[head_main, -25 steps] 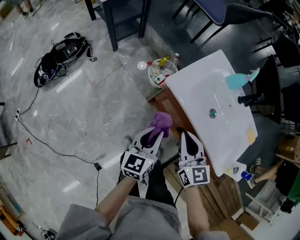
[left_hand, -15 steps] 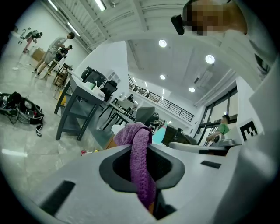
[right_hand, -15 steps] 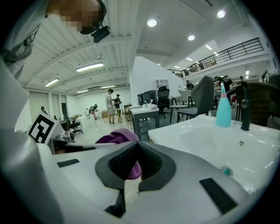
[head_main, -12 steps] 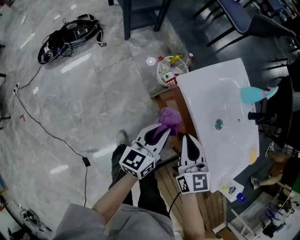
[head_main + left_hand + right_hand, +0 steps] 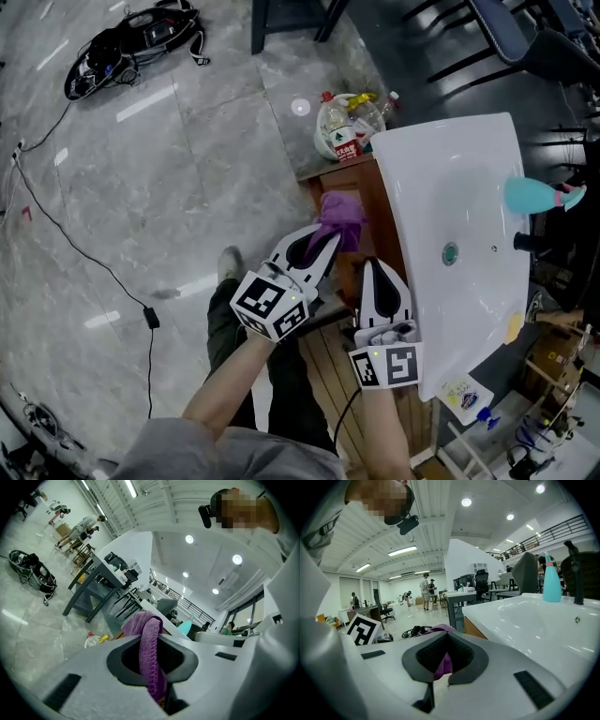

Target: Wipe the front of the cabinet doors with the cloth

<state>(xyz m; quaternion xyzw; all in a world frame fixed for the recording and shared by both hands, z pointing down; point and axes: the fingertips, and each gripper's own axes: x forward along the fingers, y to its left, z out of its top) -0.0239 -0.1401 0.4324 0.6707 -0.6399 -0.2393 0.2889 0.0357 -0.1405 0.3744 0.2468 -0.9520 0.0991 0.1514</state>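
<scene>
A purple cloth (image 5: 339,216) is bunched against the brown wooden cabinet front (image 5: 378,214) under the white sink (image 5: 469,197). My left gripper (image 5: 327,236) is shut on the cloth, which drapes back through its jaws (image 5: 151,641) in the left gripper view. My right gripper (image 5: 376,270) hovers just right of the left one, beside the sink's edge, shut and empty. In the right gripper view (image 5: 446,637) the cloth (image 5: 440,663) shows behind the closed jaws, with the sink basin (image 5: 543,620) to the right.
A bag of bottles (image 5: 349,120) stands on the floor at the cabinet's far end. A teal spray bottle (image 5: 532,195) and a black tap (image 5: 536,242) sit on the sink. A black bundle of gear (image 5: 131,45) and a cable (image 5: 84,253) lie on the grey floor.
The head view has swung, so the sink now sits more upright in the picture. My left gripper still holds the cloth at the cabinet front; both grippers keep their places beside each other.
</scene>
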